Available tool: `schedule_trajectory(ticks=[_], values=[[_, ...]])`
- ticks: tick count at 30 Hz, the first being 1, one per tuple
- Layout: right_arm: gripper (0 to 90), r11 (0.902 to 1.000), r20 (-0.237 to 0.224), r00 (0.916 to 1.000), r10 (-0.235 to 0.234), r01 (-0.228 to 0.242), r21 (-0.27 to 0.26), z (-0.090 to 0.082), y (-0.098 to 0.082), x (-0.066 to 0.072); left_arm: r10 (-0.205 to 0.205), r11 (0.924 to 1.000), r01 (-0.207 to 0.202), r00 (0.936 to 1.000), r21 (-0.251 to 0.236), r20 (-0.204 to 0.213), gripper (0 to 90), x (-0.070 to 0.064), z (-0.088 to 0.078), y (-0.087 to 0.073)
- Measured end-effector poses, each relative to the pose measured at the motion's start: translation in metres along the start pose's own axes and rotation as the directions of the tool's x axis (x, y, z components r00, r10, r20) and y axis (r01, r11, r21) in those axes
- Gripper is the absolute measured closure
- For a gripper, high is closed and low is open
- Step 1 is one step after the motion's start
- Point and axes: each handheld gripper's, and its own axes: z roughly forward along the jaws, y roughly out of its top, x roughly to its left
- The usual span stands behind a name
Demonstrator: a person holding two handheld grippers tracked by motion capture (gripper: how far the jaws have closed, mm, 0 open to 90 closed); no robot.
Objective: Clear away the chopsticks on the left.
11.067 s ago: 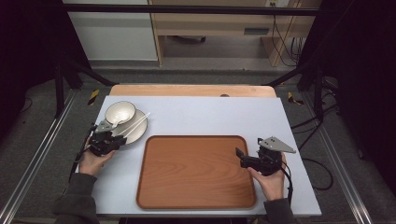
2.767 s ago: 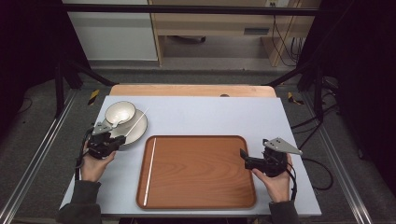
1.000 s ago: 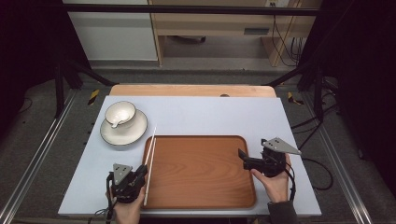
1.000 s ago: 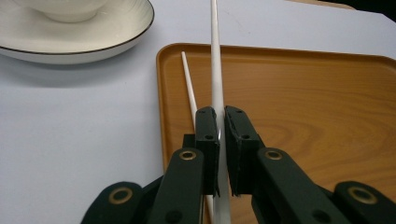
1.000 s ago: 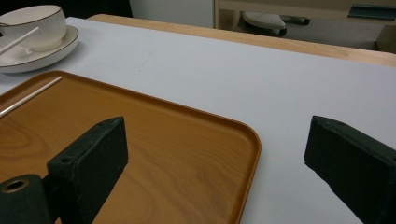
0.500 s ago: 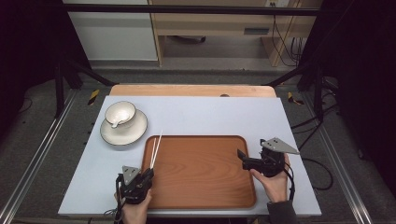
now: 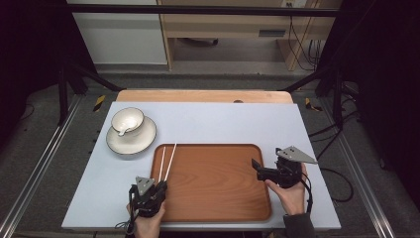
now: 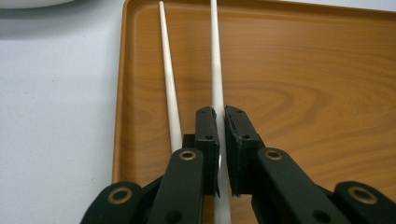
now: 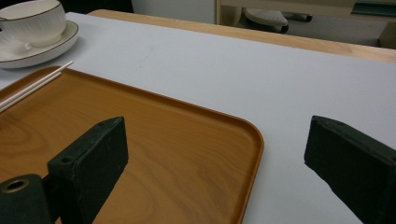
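White chopsticks (image 8: 215, 70) lie along the left edge of the wooden tray (image 7: 213, 198), tips pointing away from the person. The left hand-held gripper (image 7: 148, 194) sits low at the tray's near left corner, its jaws pressed together on the near end of one chopstick; the other stick runs just beside the left jaw, outside the pinch. The left hand (image 7: 147, 223) comes in from the near edge of the tabletop (image 7: 218, 119), wrist straight, pointing forward. The right hand-held gripper (image 7: 277, 171) hovers over the tray's right rim, aimed leftward across it, jaws spread wide with nothing between them; the right hand (image 7: 291, 191) grips it from behind. Farther off, near the tray's far left corner, a white cup (image 7: 127, 121) stands on a saucer (image 7: 131, 139).
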Motion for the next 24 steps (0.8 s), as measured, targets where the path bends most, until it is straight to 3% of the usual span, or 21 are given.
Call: schedule_trajectory(ticks=[5, 9, 17, 24], values=[[6.3, 1.0000, 0.000, 1.0000, 0.002, -0.002, 0.000, -0.0003, 0.0001, 0.0001, 0.025, 0.9991, -0.025, 0.9997, 0.034, -0.004, 84.2, -0.0012, 0.0013, 0.0005], [6.3, 1.0000, -0.001, 1.0000, 0.005, -0.005, -0.002, -0.0005, 0.0003, 0.0003, 0.021, 0.9988, -0.021, 0.9997, 0.044, -0.008, 84.2, -0.0020, 0.0026, 0.0007], [6.3, 1.0000, 0.002, 1.0000, -0.002, 0.002, 0.000, 0.0002, -0.0001, 0.0001, 0.050, 0.9968, -0.048, 0.9985, 0.063, -0.022, 84.0, -0.0038, 0.0025, 0.0018], [6.3, 1.0000, -0.001, 1.0000, -0.004, 0.004, 0.002, 0.0007, -0.0003, 0.0002, 0.045, 0.9968, -0.043, 0.9987, 0.067, -0.022, 83.6, -0.0036, 0.0027, 0.0028]])
